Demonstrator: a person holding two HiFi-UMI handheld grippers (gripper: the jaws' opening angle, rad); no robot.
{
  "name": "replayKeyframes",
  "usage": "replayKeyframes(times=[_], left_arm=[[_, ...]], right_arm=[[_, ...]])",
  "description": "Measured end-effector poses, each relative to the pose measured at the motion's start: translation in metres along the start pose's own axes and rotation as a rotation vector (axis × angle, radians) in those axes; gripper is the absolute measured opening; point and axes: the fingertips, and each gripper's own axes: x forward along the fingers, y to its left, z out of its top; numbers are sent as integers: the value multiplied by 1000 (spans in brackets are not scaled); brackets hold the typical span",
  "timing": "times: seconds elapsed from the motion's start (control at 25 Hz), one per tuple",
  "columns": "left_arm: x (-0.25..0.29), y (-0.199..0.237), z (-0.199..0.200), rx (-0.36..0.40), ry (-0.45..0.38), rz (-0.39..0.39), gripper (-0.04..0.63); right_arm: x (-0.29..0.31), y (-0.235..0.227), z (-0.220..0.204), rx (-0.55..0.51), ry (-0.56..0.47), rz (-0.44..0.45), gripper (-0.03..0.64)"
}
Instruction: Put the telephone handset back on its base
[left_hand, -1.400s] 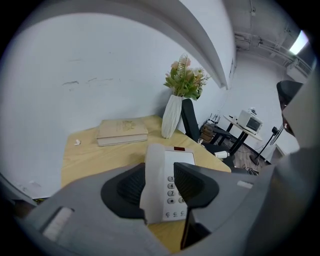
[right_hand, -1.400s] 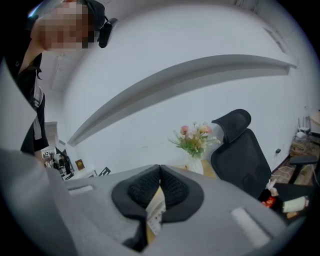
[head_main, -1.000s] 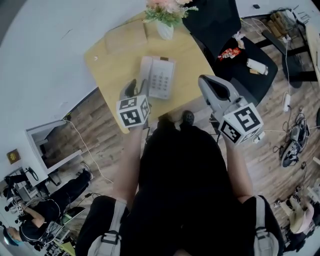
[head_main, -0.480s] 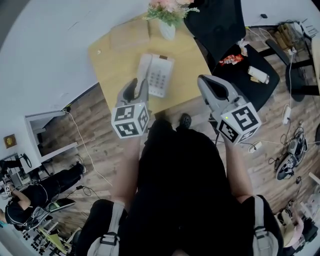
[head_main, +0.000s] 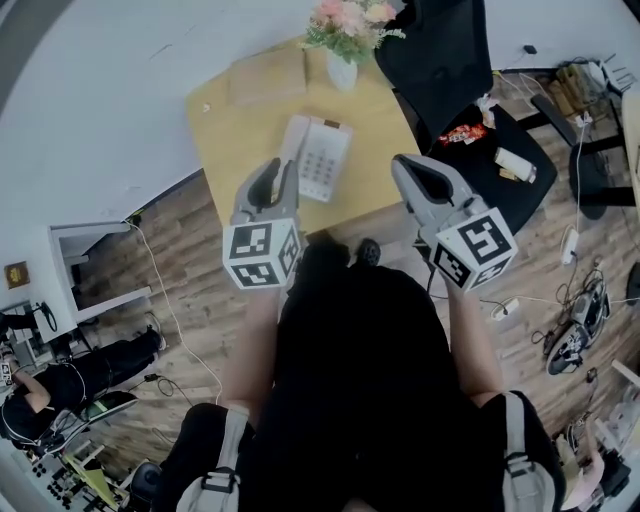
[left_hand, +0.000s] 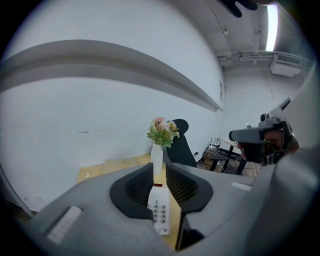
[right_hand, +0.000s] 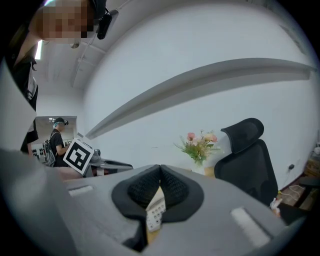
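One white telephone sits on one light wooden table, near the table's front edge. Its single handset lies along the left side of the base and appears seated there. No gripper touches it.

There are two hand-held grippers, both in the air in front of the table and well apart from each other. The left gripper hovers above the table's front edge, just short of the telephone. Its jaws are closing with a narrow gap left, and nothing is between them. The keypad shows through the gap, farther off. The right gripper hangs off the table's right side. Its jaws are together at the tips and hold nothing. Each gripper carries one marker cube, two cubes in all.

At the back of the table stand one white vase of pink flowers and one flat brown box. One black office chair stands to the right of the table.
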Motion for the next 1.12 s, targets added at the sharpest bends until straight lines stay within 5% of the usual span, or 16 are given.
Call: replayKeyframes(times=[1.12], left_arm=[[-38,5,7,-16,-50,1,15]], right_arm=[[5,35,-4,-63,16,18,3]])
